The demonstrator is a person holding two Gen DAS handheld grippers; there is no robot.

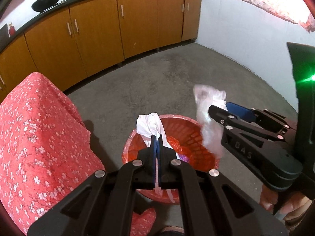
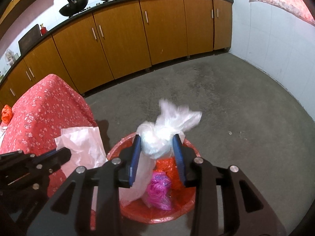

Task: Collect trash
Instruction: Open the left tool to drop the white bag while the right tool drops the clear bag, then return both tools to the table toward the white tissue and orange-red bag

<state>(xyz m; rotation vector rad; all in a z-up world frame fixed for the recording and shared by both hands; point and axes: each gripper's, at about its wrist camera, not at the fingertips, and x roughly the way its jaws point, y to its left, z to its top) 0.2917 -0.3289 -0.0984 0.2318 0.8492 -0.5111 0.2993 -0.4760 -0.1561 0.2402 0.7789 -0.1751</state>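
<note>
A red trash basket (image 1: 189, 135) with a red liner stands on the floor below both grippers. Orange and pink bags (image 2: 159, 192) lie inside it. My left gripper (image 1: 157, 137) is shut on a thin white plastic bag (image 1: 149, 125), which sticks out past the tips above the basket's left rim. My right gripper (image 2: 157, 137) hangs over the basket (image 2: 177, 214) with a knotted clear plastic bag (image 2: 157, 143) between its blue pads. The left pad touches the bag, and a gap shows at the right pad. The bag's top is blurred.
A table under a red floral cloth (image 1: 39, 127) stands close on the left, with an orange bag (image 2: 6, 114) on it. Wooden cabinets (image 1: 98, 29) line the back and a white wall (image 1: 246, 39) the right. Bare concrete floor (image 2: 216, 98) lies beyond. A person's hand (image 1: 275, 202) holds the right gripper.
</note>
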